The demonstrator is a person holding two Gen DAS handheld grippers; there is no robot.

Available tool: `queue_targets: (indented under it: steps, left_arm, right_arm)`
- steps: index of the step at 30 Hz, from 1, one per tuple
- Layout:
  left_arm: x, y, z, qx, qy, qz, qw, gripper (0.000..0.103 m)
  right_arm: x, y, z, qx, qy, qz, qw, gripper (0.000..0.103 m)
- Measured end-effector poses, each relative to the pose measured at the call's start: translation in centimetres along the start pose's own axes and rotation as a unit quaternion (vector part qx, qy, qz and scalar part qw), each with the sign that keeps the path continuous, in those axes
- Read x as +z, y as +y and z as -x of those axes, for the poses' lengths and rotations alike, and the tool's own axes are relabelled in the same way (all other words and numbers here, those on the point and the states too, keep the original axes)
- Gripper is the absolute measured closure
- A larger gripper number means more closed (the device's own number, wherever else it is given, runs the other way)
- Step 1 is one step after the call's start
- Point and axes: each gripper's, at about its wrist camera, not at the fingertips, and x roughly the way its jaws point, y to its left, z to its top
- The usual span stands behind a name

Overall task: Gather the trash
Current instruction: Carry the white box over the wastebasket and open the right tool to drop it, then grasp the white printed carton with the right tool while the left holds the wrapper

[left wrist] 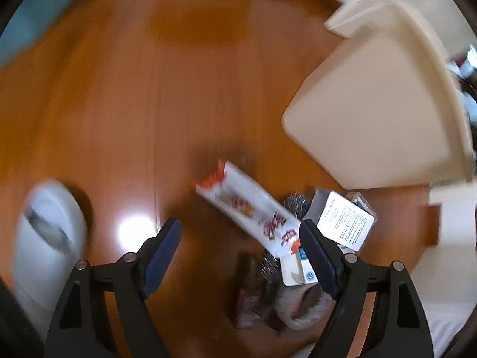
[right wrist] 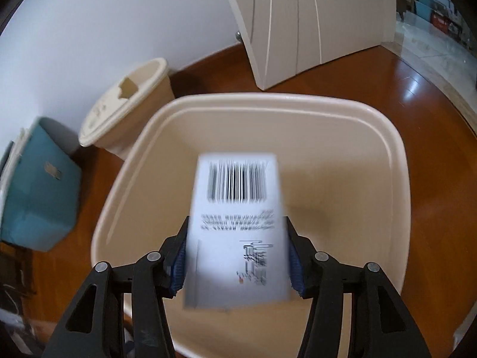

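Here the wooden floor (left wrist: 125, 95), glossy and orange-brown, carries everything. The cream plastic bin (right wrist: 396, 161), square with rounded corners and a smooth stepped rim, stands open beside a smaller round lidded bin (right wrist: 125, 104) and a teal box (right wrist: 38, 191) at the floor's wall edge, probably so trash can be dropped straight in. The right gripper (right wrist: 237, 250) is clamped on a white barcoded carton (right wrist: 235, 223), flat-sided and stiff, held above the bin's mouth, seemingly for release. The left gripper (left wrist: 240, 253) hangs over the floor with its jaws spread wide and nothing between them, likely lining up for the next pick. Below it lies a loose pile: 1 long glossy snack wrapper (left wrist: 247, 205), a printed white box (left wrist: 345, 220) and something bristly I cannot identify.
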Motion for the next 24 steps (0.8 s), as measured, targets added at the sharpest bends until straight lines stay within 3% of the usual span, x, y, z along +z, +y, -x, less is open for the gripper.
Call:
queue_targets:
  steps: [3,7,11,13,16,19,24]
  left_arm:
    - [0.0,2.9,-2.7,-0.039,0.053,0.096,0.9932,0.022]
    - [0.3,3.8,-4.6,-0.049,0.065,0.142,0.9865,0.022]
    - [0.8,4.0,-6.7,-0.058,0.070,0.190,0.9776,0.022]
    - [1.1,3.6,-8.0,-0.066,0.074,0.201,0.9745,0.022]
    - [1.3,1.9,-8.8,-0.063,0.072,0.180,0.9790,0.037]
    - [1.3,1.4,-10.1,-0.062,0.083,0.186,0.9771,0.056]
    - [1.6,1.2,-10.6,-0.057,0.084,0.175,0.9792,0.079]
  right_arm:
    - [-0.5,-0.1,0.6,-0.004,-0.016,-0.005,1.000,0.035]
    - [-2.5,-0.9,5.4,0.013,-0.089,-0.014,0.996,0.034]
    - [-7.9,-2.9,11.1,0.008,-0.158,-0.025,0.987,0.014]
    - [-10.8,-4.1,12.6,-0.009,-0.173,-0.037,0.984,0.011]
    - [-14.8,-6.3,12.3,-0.027,-0.150,-0.074,0.986,0.011]
    - [-17.6,-7.7,10.3,-0.038,-0.108,-0.095,0.989,0.011]
    - [-19.0,-7.5,7.1,-0.046,-0.068,-0.086,0.993,0.011]
